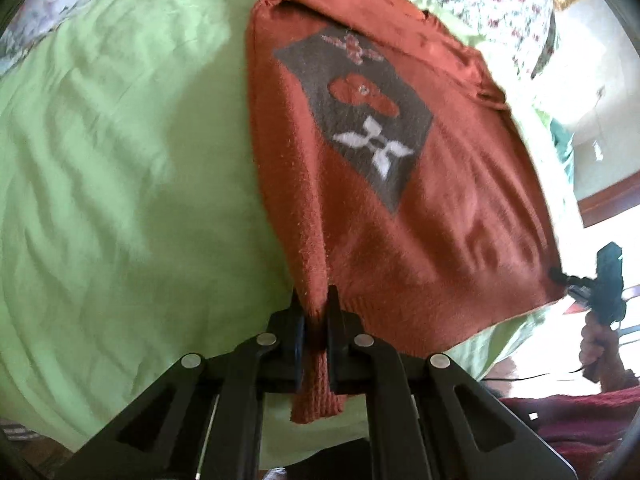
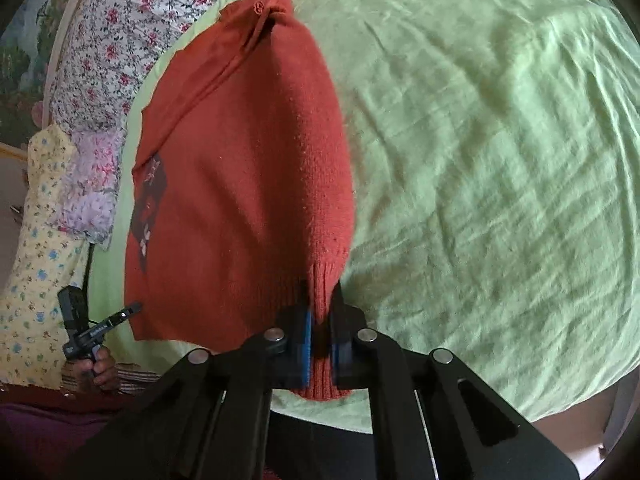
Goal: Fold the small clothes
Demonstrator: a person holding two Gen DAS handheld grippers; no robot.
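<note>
1. Wrinkled lime-green bed sheet (image 1: 120,200) covers the bed; floral bedding (image 2: 116,32) lies at 10 o'clock in the right wrist view.
2. Left tongs (image 1: 316,320) are closed on the ribbed hem of a rust-orange knit sweater (image 1: 380,208), at 6 o'clock.
3. Its grey diamond panel (image 1: 360,120) carries a white four-petal motif.
4. Right tongs (image 2: 320,320), blue-padded, pinch the hem's other corner at 6 o'clock.

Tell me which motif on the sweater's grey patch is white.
The four-petal flower, the motif nearest the left hand-held gripper on the grey patch. The other two, farther up the sweater, are orange-red.
</note>
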